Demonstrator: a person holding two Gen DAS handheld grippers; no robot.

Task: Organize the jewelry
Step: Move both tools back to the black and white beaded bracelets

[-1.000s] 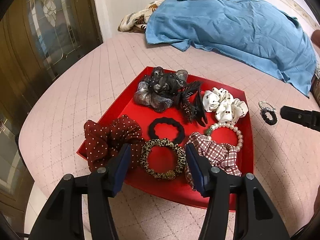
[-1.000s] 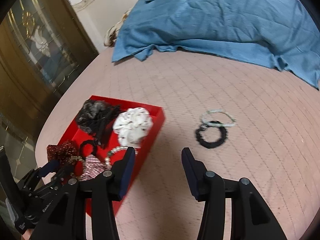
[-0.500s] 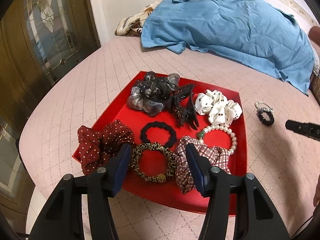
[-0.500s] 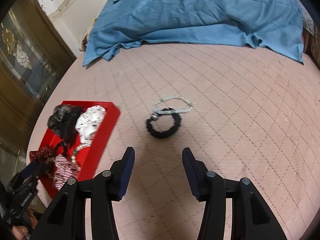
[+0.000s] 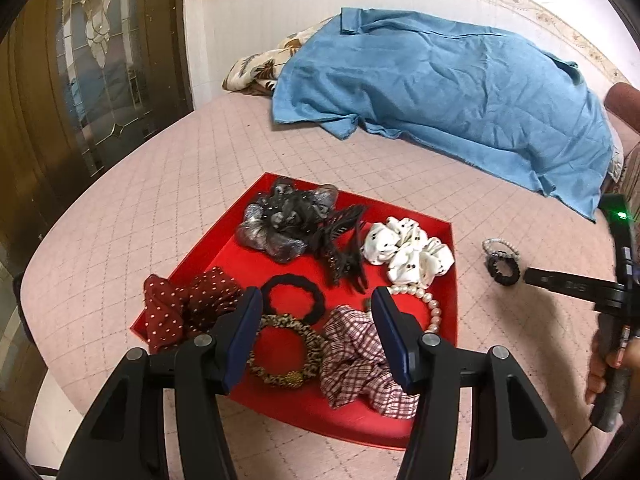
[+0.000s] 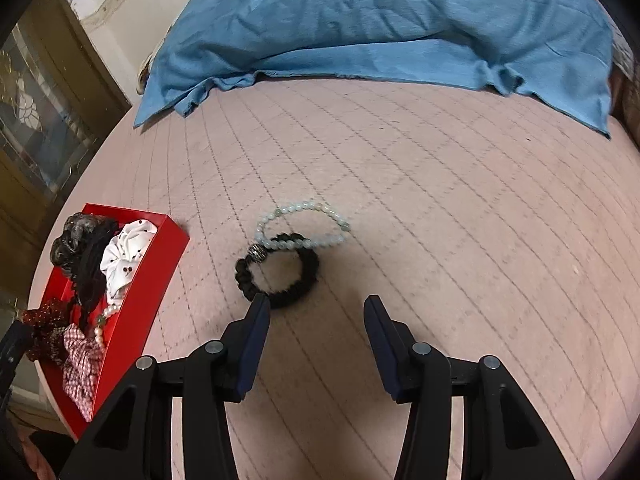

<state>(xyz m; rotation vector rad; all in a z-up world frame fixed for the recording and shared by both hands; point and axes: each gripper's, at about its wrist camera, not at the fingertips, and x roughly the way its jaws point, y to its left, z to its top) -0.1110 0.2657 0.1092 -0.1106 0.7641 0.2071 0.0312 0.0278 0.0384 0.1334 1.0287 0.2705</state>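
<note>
We are holding the left gripper (image 5: 316, 336) about half open with nothing between its blue-padded fingers, low in the left wrist frame over the near edge of a shallow red tray (image 5: 224, 256). In the tray are lying soft, gathered pieces: a maroon dotted scrunchie (image 5: 176, 308), a plaid scrunchie (image 5: 356, 364), a leopard-print hair tie (image 5: 280, 360), a plain black band (image 5: 294, 300), a sheer grey scrunchie (image 5: 280, 220), a black claw clip (image 5: 340, 248), a white spotted scrunchie (image 5: 408, 248) and a pearl bracelet (image 5: 424, 300).

In the right wrist frame, we are keeping the right gripper (image 6: 316, 332) about half open and empty, low in the centre. Just above it, on the quilted pink bed (image 6: 440, 208), a knobbly black bead bracelet (image 6: 280, 272) is lying with a pale bead bracelet (image 6: 304, 224) overlapping its upper edge. A rumpled blue cloth (image 6: 380, 20) is filling the top.
</note>
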